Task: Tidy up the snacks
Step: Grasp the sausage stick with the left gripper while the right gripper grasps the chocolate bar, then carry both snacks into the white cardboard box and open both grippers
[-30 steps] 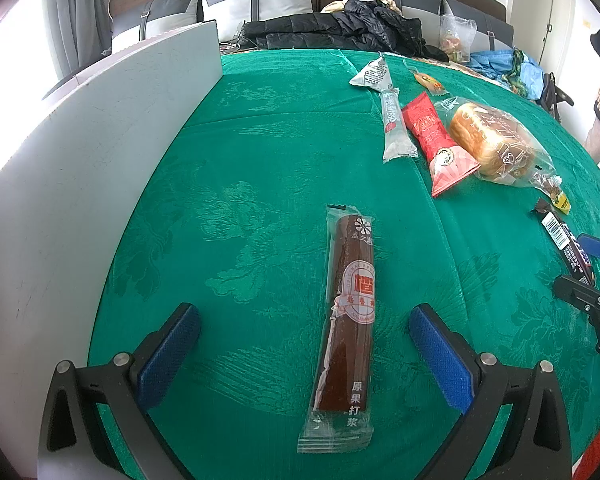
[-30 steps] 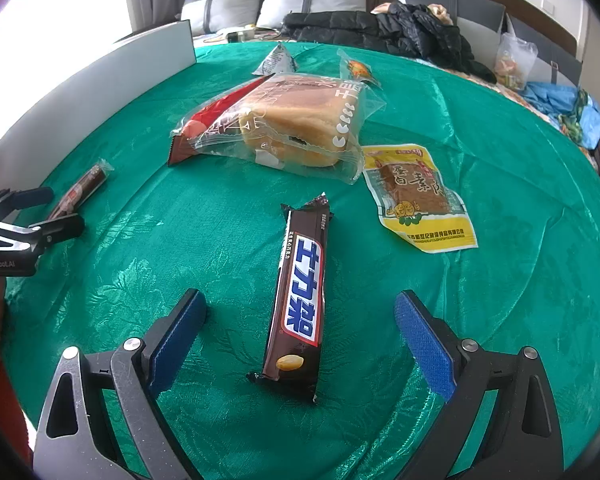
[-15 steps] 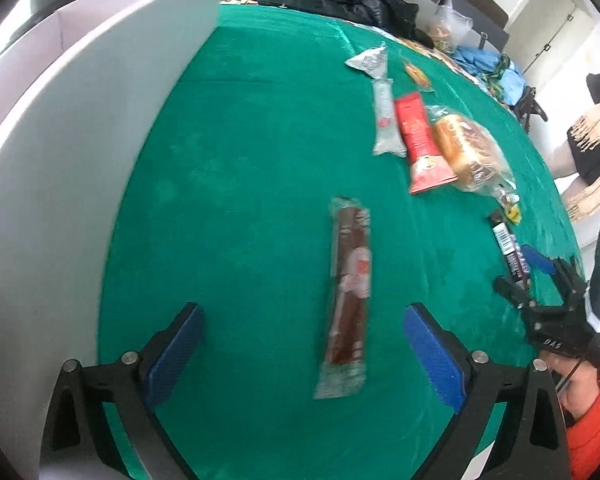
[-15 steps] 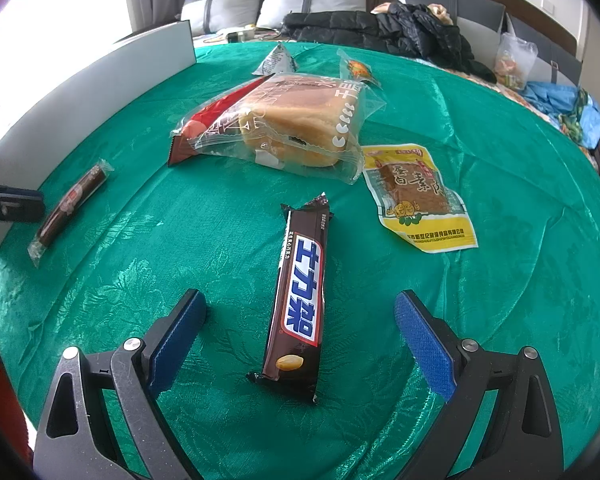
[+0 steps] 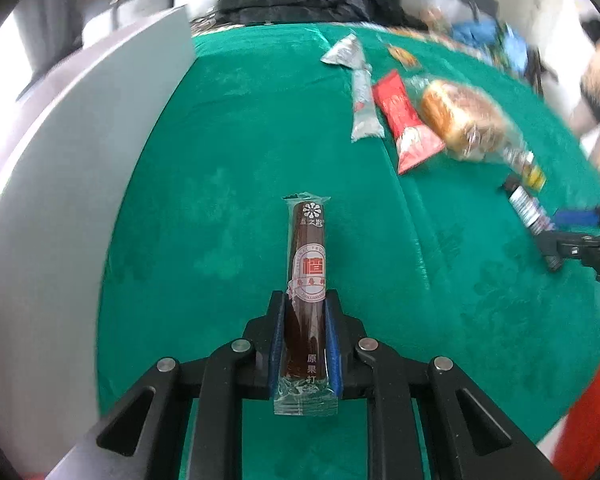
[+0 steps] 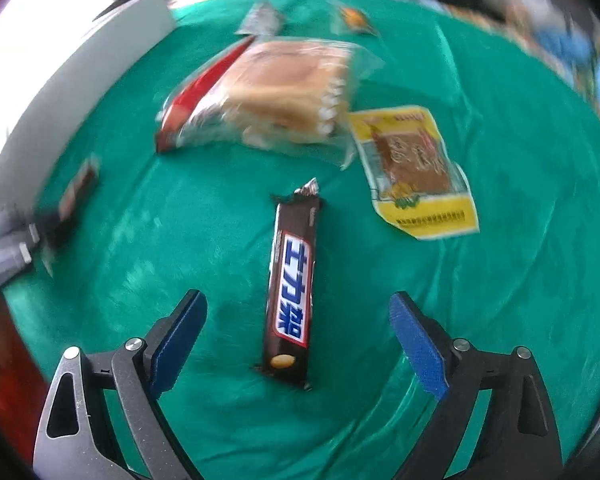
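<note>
brown snack stick (image 5: 306, 280) in claw, chocolate bar (image 6: 291, 292) flat

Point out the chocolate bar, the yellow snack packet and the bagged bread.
chocolate bar (image 6: 292, 280): right wrist view, on the blue and white lettering at mid-wrapper.
yellow snack packet (image 6: 414, 164): right wrist view, on the brown picture panel at its centre.
bagged bread (image 6: 288, 88): right wrist view, on the loaf's golden top crust.

Left gripper (image 5: 306, 344), right gripper (image 6: 298, 344) — black skeletal arms, silver round screws, blue textured finger pads (image 6: 418, 346).
</note>
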